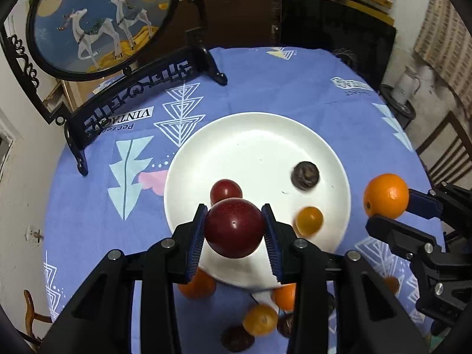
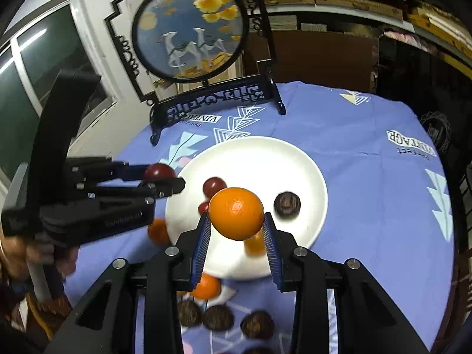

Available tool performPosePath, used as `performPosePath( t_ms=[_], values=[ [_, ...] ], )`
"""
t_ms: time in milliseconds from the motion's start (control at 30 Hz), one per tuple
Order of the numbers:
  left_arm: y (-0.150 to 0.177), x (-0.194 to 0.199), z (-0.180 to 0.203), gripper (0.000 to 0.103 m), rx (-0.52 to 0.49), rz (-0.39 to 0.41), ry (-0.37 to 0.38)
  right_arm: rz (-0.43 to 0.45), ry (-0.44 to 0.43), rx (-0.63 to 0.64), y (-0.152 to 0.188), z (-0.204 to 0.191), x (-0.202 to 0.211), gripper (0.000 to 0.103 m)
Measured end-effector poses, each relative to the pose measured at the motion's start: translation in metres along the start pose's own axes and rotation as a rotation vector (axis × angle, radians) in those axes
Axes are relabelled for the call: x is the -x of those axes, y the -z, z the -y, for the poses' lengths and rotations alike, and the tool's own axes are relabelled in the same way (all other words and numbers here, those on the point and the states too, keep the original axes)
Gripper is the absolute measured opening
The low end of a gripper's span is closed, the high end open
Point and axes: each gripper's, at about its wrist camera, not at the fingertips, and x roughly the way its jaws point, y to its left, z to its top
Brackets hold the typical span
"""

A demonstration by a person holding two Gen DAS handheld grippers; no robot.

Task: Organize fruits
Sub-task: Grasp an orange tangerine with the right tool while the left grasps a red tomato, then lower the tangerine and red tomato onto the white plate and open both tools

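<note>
My left gripper point(image 1: 234, 230) is shut on a dark red plum point(image 1: 234, 227) and holds it above the near rim of a white plate point(image 1: 253, 141). My right gripper point(image 2: 237, 227) is shut on an orange point(image 2: 236, 213) above the same plate point(image 2: 265, 159). On the plate lie a small red plum point(image 1: 225, 190), a small orange fruit point(image 1: 309, 220) and a dark brown wrinkled fruit point(image 1: 305, 174). The right gripper with its orange point(image 1: 386, 196) shows at the right of the left wrist view. The left gripper with its plum point(image 2: 159, 171) shows at the left of the right wrist view.
Loose oranges point(image 1: 197, 287) and several dark brown fruits point(image 2: 218, 317) lie on the blue tablecloth point(image 1: 280, 88) near the plate's front edge. A round deer picture on a black carved stand point(image 1: 100, 20) rises at the back left. Chairs stand beside the table.
</note>
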Motion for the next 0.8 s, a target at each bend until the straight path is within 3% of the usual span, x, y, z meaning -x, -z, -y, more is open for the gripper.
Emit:
performPosePath(
  t_ms=[433,800],
  values=[
    [-0.017,-0.062,-0.007,0.037,0.003,-0.076,-0.042,-0.08,0.019,-0.041,-0.02,0.022,-0.061,0.036],
    [-0.025,-0.083,-0.009,0.037,-0.02,-0.089,-0.058,-0.128,0.019,-0.038,-0.025,0.026,-0.092,0.036]
  ],
)
